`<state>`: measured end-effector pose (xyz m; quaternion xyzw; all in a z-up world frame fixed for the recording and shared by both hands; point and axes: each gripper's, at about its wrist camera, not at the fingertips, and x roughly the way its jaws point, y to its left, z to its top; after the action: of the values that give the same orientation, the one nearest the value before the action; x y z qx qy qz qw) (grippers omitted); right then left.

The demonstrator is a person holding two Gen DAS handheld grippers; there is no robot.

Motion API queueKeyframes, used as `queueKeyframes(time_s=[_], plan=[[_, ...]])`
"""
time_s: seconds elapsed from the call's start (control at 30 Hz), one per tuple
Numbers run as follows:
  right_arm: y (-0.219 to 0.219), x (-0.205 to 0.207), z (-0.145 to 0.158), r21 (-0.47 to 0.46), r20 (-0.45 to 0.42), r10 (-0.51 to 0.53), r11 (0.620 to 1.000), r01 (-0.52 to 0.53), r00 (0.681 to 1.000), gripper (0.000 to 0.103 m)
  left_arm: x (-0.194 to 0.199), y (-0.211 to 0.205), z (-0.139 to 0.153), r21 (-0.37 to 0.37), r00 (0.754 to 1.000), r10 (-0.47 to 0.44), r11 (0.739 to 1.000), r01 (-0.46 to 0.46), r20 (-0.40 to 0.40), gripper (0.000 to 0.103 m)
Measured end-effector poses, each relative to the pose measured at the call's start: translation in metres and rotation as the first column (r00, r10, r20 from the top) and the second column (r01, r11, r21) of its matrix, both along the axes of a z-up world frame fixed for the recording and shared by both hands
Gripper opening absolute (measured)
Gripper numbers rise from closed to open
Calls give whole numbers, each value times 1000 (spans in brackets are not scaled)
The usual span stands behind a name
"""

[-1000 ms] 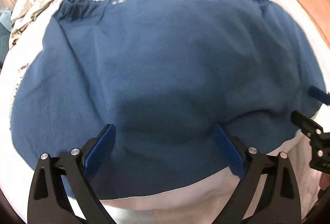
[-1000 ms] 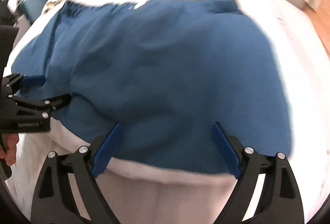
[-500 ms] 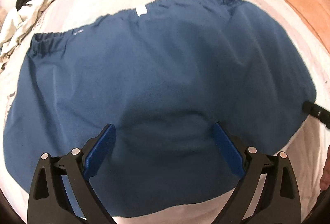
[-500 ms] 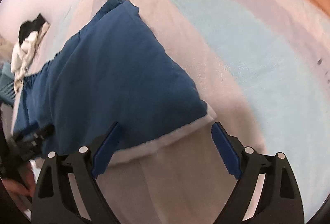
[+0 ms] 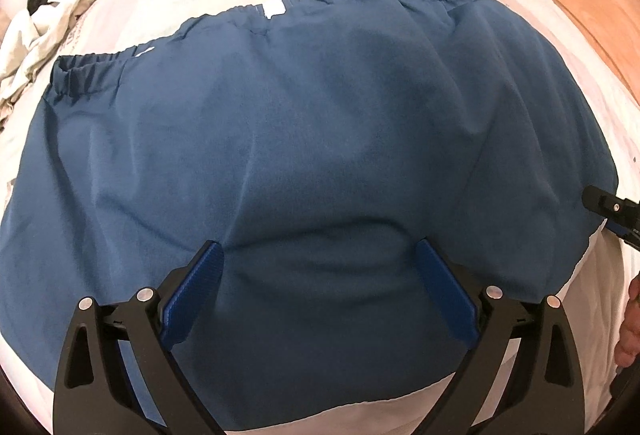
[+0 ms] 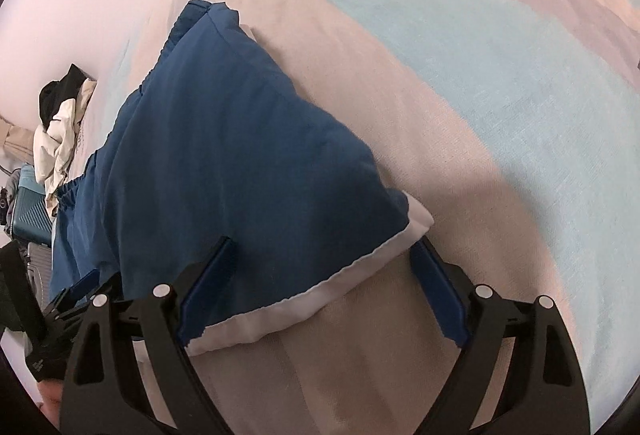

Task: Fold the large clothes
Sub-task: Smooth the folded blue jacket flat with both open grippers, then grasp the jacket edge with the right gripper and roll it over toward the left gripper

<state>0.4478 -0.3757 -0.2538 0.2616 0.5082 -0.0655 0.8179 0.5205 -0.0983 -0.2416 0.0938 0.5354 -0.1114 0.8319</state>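
Two tools, left tool (image 5: 318,275) and right tool (image 6: 320,271), hang spread, gripping nothing; blue garment (image 5: 304,139) lies flat on the bed (image 6: 500,95), folding seemingly unfinished.

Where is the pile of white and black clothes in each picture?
Left wrist view: the pile of clothes lies at the top left, beside the blue garment.
Right wrist view: the pile sits at the left edge, past the garment's far end.
Shared landmark: the garment's gathered waistband, close to the pile in both.
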Motion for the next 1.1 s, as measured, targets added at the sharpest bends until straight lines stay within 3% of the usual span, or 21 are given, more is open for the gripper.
queueKeyframes(time_s=[0.33, 0.43, 0.5, 0.6, 0.77, 0.97, 1.1], plan=[[6, 24, -7, 27, 34, -66, 998, 65, 997, 84, 1, 4, -8, 0, 1000, 3, 1000, -3, -6, 97], [0, 20, -7, 60, 42, -67, 996, 65, 997, 60, 2, 4, -11, 3, 1000, 2, 1000, -2, -6, 98], [-4, 17, -9, 130, 42, -59, 990, 53, 997, 32, 2, 5, -12, 3, 1000, 3, 1000, -3, -4, 98], [-1, 20, -3, 156, 25, -50, 987, 46, 998, 20, 1, 5, -13, 4, 1000, 6, 1000, -6, -2, 98], [11, 35, 13, 178, 22, -54, 983, 49, 998, 14, 2, 3, -15, 3, 1000, 10, 1000, -10, 1, 98], [28, 43, 40, 87, 56, 40, 995, -45, 998, 13, 0, 5, -11, -7, 1000, 2, 1000, -1, 11, 97], [44, 49, 60, 13, 82, 126, 992, -127, 989, 13, -3, 17, 5, -48, 1000, -13, 999, 13, 12, 92]])
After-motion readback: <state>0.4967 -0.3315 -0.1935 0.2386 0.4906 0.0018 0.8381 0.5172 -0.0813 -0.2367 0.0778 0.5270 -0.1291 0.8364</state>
